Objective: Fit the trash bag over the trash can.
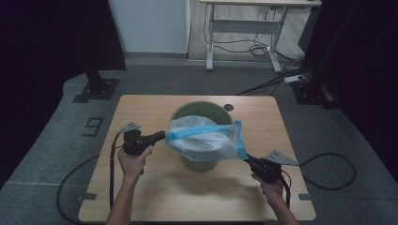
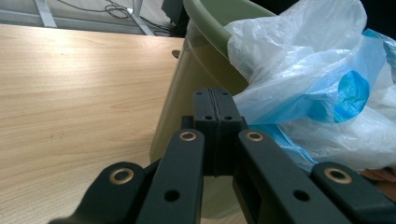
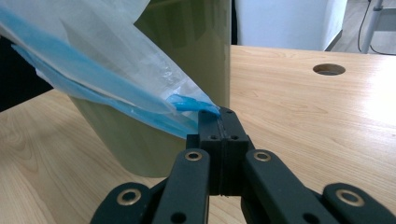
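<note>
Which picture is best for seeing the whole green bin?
The high view: the green bin stands whole on the table, its rim mostly draped by the plastic bag. The left gripper view gives just part of its rim and side, and the right gripper view just its side wall.

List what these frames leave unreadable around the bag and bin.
- Bin inside: high view, covered by the bag.
- Bag's grip point at the left hand-held gripper: left gripper view, shut jaws hide it.
- Bin base: right gripper view, behind the right hand-held gripper.
</note>
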The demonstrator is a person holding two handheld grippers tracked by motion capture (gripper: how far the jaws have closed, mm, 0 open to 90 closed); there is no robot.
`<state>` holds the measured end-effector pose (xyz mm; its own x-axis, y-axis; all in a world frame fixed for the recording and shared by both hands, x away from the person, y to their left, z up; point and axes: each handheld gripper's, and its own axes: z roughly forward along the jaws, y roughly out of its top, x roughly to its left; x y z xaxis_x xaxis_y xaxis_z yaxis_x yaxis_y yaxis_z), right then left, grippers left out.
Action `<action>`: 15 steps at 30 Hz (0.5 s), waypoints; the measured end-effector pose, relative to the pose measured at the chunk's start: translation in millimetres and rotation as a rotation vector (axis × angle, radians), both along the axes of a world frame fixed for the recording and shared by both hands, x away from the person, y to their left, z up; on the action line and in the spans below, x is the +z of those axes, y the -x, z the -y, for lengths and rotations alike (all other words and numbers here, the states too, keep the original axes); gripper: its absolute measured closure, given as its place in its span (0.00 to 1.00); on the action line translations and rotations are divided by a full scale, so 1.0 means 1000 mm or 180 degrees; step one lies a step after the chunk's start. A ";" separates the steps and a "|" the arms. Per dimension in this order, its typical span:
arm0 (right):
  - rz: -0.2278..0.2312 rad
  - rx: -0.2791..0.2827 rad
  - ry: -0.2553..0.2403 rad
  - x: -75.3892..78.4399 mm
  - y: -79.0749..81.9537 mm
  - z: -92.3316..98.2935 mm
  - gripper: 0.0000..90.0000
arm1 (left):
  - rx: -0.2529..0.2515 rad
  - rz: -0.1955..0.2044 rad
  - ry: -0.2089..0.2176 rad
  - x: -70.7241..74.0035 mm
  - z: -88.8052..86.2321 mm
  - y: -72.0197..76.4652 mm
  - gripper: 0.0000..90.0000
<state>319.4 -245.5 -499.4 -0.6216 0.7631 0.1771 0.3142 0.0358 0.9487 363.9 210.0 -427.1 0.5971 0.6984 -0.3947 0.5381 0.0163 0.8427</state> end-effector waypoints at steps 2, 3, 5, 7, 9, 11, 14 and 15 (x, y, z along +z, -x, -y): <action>0.0000 -0.0017 -0.0006 0.000 0.001 0.001 0.98 | -0.0064 0.0077 0.0041 0.006 0.001 0.006 0.95; 0.0002 -0.0022 -0.0019 0.001 0.001 0.002 0.98 | -0.0098 0.0148 0.0016 0.010 0.002 0.011 0.88; 0.0006 -0.0040 -0.0058 0.002 0.001 0.003 0.98 | -0.0129 0.0284 -0.0118 0.020 0.007 0.018 0.77; 0.0004 -0.0042 -0.0082 0.004 0.002 0.005 0.98 | -0.0170 0.0388 -0.0187 0.028 0.011 0.024 0.66; 0.0011 -0.0043 -0.0076 0.005 0.002 0.006 0.98 | -0.0207 0.0483 -0.0195 0.036 0.015 0.029 0.56; 0.0016 -0.0039 -0.0071 0.007 0.002 0.005 0.98 | -0.0287 0.0526 -0.0225 0.042 0.019 0.031 0.48; 0.0022 -0.0025 -0.0059 0.009 0.002 0.004 0.98 | -0.0372 0.0557 -0.0299 0.047 0.028 0.031 0.40; 0.0019 -0.0022 -0.0054 0.009 0.002 0.004 0.98 | -0.0415 0.0563 -0.0334 0.049 0.031 0.030 0.37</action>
